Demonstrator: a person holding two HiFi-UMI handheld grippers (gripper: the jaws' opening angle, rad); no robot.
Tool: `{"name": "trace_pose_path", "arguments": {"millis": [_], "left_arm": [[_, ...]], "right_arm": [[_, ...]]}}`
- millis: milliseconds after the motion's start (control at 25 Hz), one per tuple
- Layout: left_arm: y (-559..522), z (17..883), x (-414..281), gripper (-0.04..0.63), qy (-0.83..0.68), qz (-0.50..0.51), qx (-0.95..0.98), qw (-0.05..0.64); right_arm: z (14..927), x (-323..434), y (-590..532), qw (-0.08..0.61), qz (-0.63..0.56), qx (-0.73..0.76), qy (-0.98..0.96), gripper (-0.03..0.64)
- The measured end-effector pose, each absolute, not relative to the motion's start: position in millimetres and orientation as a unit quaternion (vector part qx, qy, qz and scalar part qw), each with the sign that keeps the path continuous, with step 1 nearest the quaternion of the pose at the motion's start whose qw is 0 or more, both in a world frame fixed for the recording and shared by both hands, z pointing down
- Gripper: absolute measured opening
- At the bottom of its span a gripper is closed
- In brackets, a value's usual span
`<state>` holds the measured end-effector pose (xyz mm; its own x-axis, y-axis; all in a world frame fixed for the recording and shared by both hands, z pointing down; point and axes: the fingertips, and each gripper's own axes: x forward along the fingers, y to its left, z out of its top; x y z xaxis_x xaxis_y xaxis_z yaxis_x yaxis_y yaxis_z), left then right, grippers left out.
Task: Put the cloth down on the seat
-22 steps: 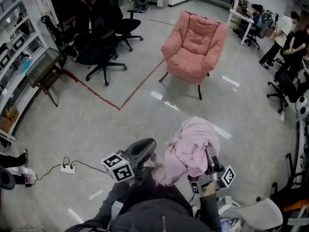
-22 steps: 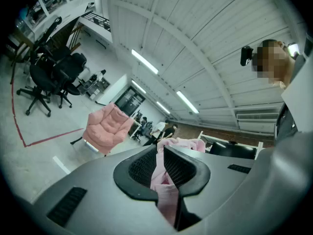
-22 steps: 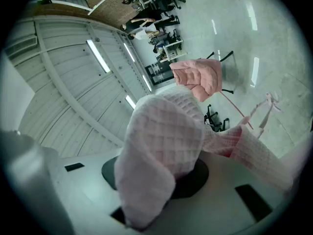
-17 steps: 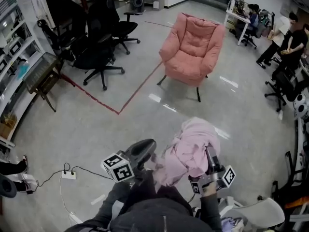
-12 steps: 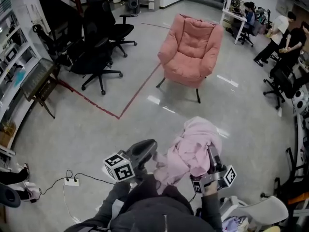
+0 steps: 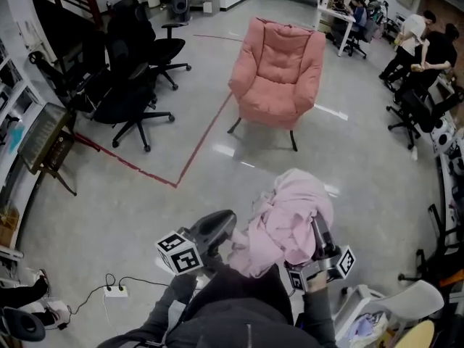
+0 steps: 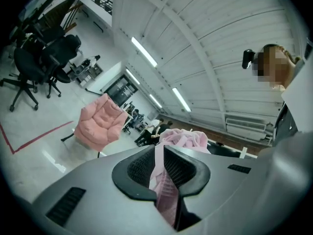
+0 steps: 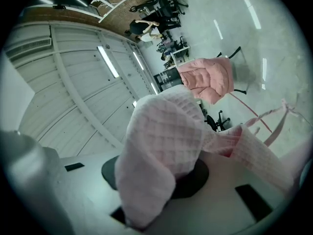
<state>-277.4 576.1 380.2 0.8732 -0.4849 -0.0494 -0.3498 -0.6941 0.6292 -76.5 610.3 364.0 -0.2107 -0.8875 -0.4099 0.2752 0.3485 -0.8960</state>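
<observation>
**A:** Cloth first: where is it, and how much of the job is done?

**B:** It hangs in the air in front of me, bunched up between my two tools. My left gripper has its jaws nearly together on a thin fold that runs up between the black ribbed pads. My right gripper has its jaws partway closed on a thick wad that spills over them and covers the pads. So I have hold of it, but nothing has been set down yet.

**A:** And the seat?

**B:** The armchair stands well apart from me across the grey floor, facing my way, and its seat is bare. I judge that what remains is crossing over to the chair, lowering the bundle and letting go with both jaws.

**A:** What is the stuff like?

**B:** It is pale pink, soft and limp, with a waffle weave of small squares. It is crumpled into a rounded heap, with a narrow strip trailing loose. The chair is pink too, plump and tufted, on thin dark legs. The floor is glossy and shows reflections of the lights.
</observation>
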Motion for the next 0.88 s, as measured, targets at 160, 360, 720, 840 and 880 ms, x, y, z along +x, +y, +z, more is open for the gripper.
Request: {"name": "trace_pose_path", "arguments": {"millis": [160,360,720,840,880], "left_arm": [[568.5,381.7,-276.7,0.051,-0.225,-0.110,0.914,0.319],[554.2,388.0,-268.5,0.051,-0.228,-0.111,0.910,0.327],[494.1,397.0,-216.9,0.052,-0.237,-0.101,0.908,0.331],[462.7,395.2,-197.0,0.051,-0.246,-0.102,0.907,0.328],[452.1,394.5,-191.4,0.051,-0.249,-0.103,0.907,0.325]], "right_arm": [[371.0,-73.4,610.2,0.575,-0.512,-0.272,0.578,0.118],[377.0,-65.2,597.4,0.580,-0.513,-0.274,0.571,0.118],[389.2,-15.8,536.5,0.578,-0.522,-0.267,0.567,0.118],[392.1,6.9,507.3,0.573,-0.525,-0.272,0.567,0.118],[391.8,13.2,497.0,0.569,-0.524,-0.273,0.572,0.118]]}}
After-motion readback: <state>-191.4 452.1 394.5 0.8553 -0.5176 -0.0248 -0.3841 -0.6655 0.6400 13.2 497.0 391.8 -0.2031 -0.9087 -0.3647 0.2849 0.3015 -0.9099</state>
